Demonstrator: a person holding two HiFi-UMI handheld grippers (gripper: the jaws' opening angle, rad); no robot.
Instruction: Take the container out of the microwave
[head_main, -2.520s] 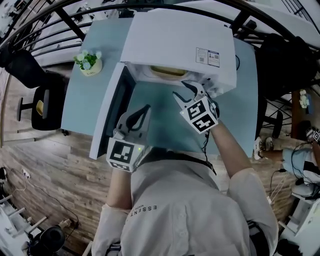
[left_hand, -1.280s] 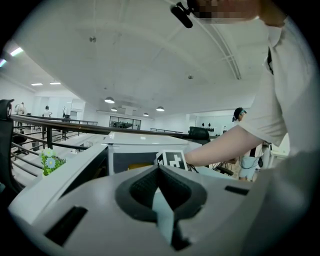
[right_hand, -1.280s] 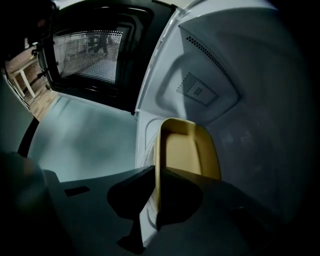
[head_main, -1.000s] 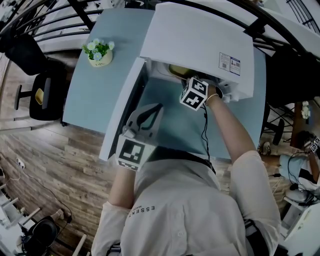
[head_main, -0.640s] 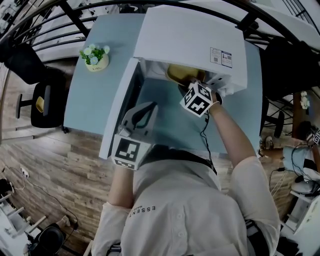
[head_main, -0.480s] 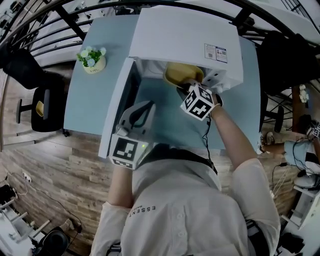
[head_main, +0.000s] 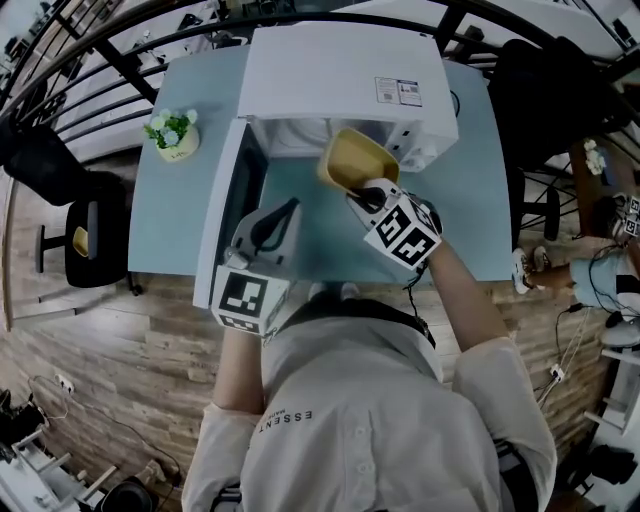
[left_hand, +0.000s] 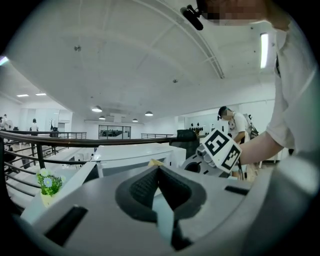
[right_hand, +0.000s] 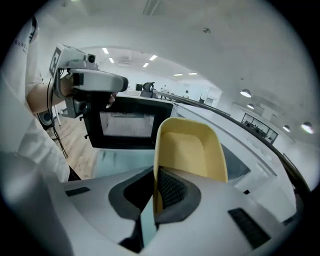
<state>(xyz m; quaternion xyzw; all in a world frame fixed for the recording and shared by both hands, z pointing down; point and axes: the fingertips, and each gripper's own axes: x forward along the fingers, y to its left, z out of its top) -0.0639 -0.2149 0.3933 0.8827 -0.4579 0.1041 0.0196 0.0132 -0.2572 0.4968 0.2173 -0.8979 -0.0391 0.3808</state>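
We hold the right gripper (head_main: 366, 194) clamped on the near wall of the yellow container (head_main: 356, 160). In the right gripper view one pad sits inside the container (right_hand: 190, 147) and the other outside, and the thin wall is pinched between them close to the rim. The container looks empty. It hangs tilted from that grip, just in front of the open mouth of the white microwave (head_main: 340, 65) and over the pale blue table (head_main: 170, 220). In the head view its far edge lies close to the oven's front edge, and we cannot tell whether it has fully cleared the threshold.

The microwave door (head_main: 228, 225) stands swung wide open to the left of the cavity. Its dark window (right_hand: 127, 125) faces us in the right gripper view.

Our left gripper (head_main: 288, 207) is beside the open door, well apart from the container. Its jaws are closed together, and the left gripper view shows the two ribbed pads (left_hand: 145, 187) meeting at the tip with nothing between them. Past them, the same view shows the marker cube (left_hand: 221, 149) of the right gripper in front of the microwave.

A small pot of flowers (head_main: 172, 133) stands on the table's far left corner, clear of the door. A black chair (head_main: 85, 228) sits on the wooden floor (head_main: 120, 380) left of the table.
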